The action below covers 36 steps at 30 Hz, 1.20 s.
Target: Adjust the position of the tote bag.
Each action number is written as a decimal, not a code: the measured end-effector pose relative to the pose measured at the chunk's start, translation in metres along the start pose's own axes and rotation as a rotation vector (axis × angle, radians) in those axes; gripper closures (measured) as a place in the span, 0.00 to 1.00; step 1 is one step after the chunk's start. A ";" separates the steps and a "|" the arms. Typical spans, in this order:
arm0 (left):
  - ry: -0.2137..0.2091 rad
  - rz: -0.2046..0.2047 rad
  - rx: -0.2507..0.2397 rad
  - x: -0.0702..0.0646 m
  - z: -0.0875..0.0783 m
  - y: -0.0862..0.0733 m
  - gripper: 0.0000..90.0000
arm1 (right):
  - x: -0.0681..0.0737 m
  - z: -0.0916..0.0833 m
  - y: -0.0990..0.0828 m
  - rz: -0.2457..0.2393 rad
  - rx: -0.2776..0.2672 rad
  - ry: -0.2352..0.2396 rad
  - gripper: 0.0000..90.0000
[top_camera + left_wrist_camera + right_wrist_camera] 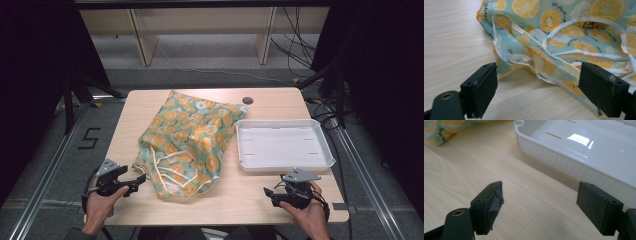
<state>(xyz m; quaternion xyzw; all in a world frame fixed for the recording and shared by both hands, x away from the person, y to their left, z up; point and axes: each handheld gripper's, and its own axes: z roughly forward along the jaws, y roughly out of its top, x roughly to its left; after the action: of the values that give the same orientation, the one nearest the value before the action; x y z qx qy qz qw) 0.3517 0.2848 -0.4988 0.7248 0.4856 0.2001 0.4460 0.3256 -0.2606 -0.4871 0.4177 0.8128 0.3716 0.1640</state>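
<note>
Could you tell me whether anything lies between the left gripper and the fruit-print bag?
Nothing visible does. The left gripper is open, with bare table between its jaws and the bag just ahead; the bag's white-trimmed edge already reaches under one jaw.

bag point(187, 142): thin printed cloth | tray point(282, 146): glossy white plastic | table point(280, 102): matt wood
</note>
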 end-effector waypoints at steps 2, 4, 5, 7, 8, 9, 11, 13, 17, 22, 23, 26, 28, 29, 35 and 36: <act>0.000 -0.002 0.001 0.000 0.000 0.000 0.17 | 0.001 -0.001 0.000 0.000 0.000 -0.022 0.25; 0.000 0.003 0.002 0.001 0.000 0.000 0.17 | 0.004 -0.001 0.000 0.038 0.007 -0.015 0.25; 0.000 0.003 0.002 0.001 0.000 0.000 0.17 | 0.004 -0.001 0.000 0.038 0.007 -0.015 0.25; -0.004 0.035 -0.005 0.004 0.001 0.001 0.17 | 0.001 0.001 0.001 0.001 -0.005 -0.007 0.24; -0.003 0.031 -0.006 0.004 0.001 0.001 0.17 | 0.001 0.001 0.001 -0.002 -0.002 -0.010 0.24; -0.003 0.040 -0.004 0.005 0.001 0.001 0.17 | 0.001 0.001 0.001 -0.007 0.001 -0.002 0.24; 0.001 0.023 -0.002 0.004 0.001 0.001 0.17 | 0.002 0.001 0.001 -0.016 -0.016 -0.014 0.24; 0.000 0.025 -0.003 0.004 0.001 0.001 0.17 | 0.002 0.001 0.001 -0.017 -0.013 -0.013 0.24; 0.011 -0.025 0.010 0.001 0.000 -0.001 0.17 | 0.002 0.000 0.002 0.004 0.000 -0.021 0.24; 0.000 0.031 -0.008 0.006 0.001 0.002 0.17 | 0.003 0.000 0.002 -0.002 -0.006 -0.017 0.24; 0.002 0.023 -0.009 0.006 0.001 0.002 0.17 | 0.003 0.001 0.003 0.002 -0.008 -0.016 0.24; 0.012 0.010 -0.013 0.007 0.000 0.005 0.17 | 0.004 0.000 0.004 -0.006 -0.016 -0.013 0.24; 0.013 0.020 -0.023 0.009 0.001 0.006 0.17 | 0.009 0.000 0.005 0.044 -0.012 -0.010 0.24; 0.021 0.026 -0.029 0.011 0.003 0.009 0.17 | 0.005 0.003 0.006 -0.010 -0.020 0.008 0.24; 0.031 0.052 -0.039 0.015 0.011 0.020 0.17 | 0.011 0.002 0.011 -0.014 -0.037 0.000 0.24; 0.031 0.057 -0.036 0.017 0.012 0.022 0.17 | 0.013 0.003 0.013 -0.011 -0.037 0.004 0.24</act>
<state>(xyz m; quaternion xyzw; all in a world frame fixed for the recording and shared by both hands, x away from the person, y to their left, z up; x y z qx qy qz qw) 0.3793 0.2915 -0.4889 0.7271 0.4679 0.2328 0.4452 0.3266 -0.2446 -0.4790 0.4096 0.8082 0.3865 0.1721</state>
